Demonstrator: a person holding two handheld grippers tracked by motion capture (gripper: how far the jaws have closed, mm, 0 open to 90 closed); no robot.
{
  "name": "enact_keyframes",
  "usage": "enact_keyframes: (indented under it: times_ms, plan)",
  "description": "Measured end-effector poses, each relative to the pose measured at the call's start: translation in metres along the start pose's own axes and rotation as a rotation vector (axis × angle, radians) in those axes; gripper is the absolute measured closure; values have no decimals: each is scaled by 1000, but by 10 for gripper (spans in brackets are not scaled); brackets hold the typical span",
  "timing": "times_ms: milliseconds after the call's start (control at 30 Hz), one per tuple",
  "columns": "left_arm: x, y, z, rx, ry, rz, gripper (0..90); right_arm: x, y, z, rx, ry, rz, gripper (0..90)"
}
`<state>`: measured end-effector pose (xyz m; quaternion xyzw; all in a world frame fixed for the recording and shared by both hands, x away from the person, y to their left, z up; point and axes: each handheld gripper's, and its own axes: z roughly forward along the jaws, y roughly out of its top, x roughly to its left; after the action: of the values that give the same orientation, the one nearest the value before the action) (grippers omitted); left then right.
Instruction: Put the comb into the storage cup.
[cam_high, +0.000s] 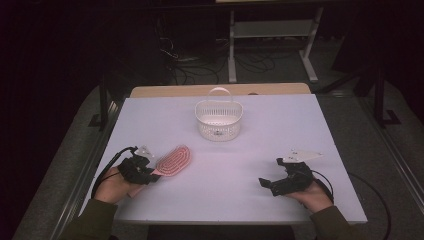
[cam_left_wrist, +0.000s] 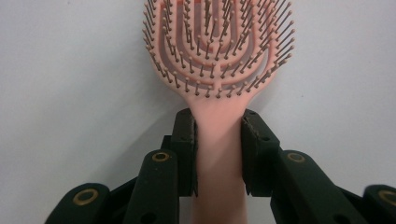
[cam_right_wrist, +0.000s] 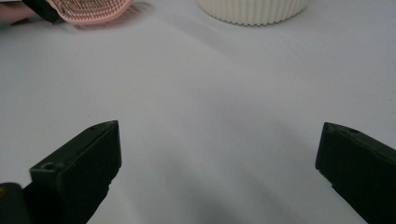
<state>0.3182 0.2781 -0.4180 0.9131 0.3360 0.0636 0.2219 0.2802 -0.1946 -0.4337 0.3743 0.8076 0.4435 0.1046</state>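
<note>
Pink plastic hairbrush (cam_left_wrist: 219, 51), oval vented head, ball-tipped bristles up; left gripper (cam_left_wrist: 218, 149) fingers (cam_left_wrist: 184, 149) clamp its flat handle, head lying on the white surface (cam_high: 280, 130) just ahead of them. Left gripper view resolves the bristles. Right gripper (cam_right_wrist: 219, 158) fingers spread wide, nothing between. Ribbed white basket (cam_high: 218, 120) well ahead, between both.

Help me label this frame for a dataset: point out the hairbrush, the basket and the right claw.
hairbrush (cam_left_wrist: 219, 51): left gripper view, on the bristled pink head.
basket (cam_high: 218, 129): high view, on the near white slatted wall.
right claw (cam_high: 270, 173): high view, midway between its open fingertips.
</note>
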Motion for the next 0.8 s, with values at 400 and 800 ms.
enact_keyframes:
  times_ms: [400,800]
  plan:
    - [-3,4,-8,-82,-25,-5,703,0,0,0,0,0,1,1]
    - [-13,12,-17,-233,-67,5,703,0,0,0,2,3,-1,1]
